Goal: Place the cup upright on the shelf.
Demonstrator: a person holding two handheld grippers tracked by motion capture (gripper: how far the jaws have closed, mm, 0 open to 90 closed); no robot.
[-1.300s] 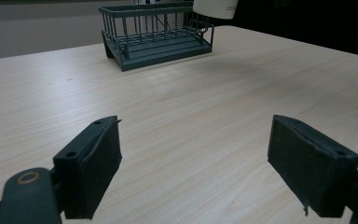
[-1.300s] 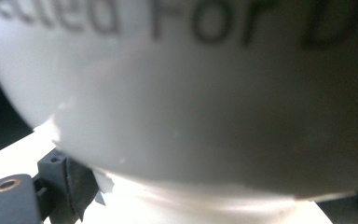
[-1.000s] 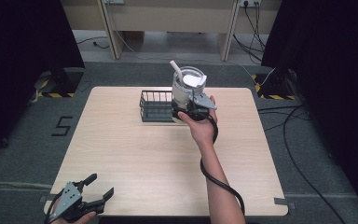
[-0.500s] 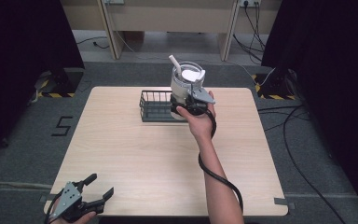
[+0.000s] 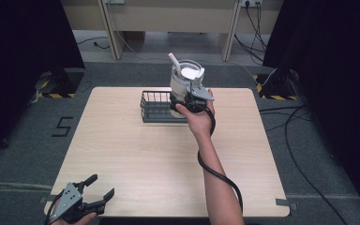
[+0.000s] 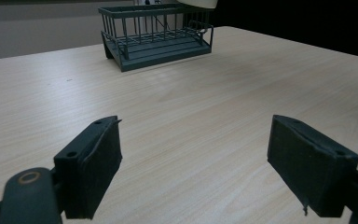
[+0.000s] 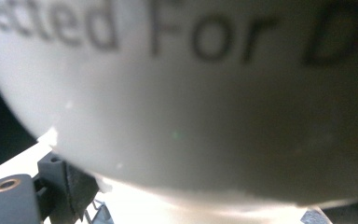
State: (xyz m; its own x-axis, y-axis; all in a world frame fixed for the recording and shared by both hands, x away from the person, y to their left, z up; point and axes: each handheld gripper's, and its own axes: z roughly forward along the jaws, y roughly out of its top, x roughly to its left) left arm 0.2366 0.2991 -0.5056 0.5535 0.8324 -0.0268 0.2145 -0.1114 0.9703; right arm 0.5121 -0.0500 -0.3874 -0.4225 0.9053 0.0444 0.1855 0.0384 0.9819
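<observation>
On the wooden table (image 5: 136, 154) stands a dark wire basket (image 5: 155, 107), at the far side near the middle, and nothing else lies on the tabletop between it and the near edge. The right gripper (image 5: 187, 101) holds a white container (image 5: 183, 78) by its lower part, lifted above the right end of the basket; its jaws are closed on the container's sides. A white stick-like handle (image 5: 174, 61) stands out from the container's open top, tilted to the left. In the right gripper view the container's white wall (image 7: 191, 107) is very close and blurred, and it hides almost all behind it. Dark printed letters are on this wall; I can read "For", the other words are cut off. The left gripper (image 5: 86, 202) is at the near left corner of the table, well apart from the basket, with its jaws wide and nothing between them. On the grey floor left of the table is a dark mark (image 5: 62, 126) shaped like "5".
</observation>
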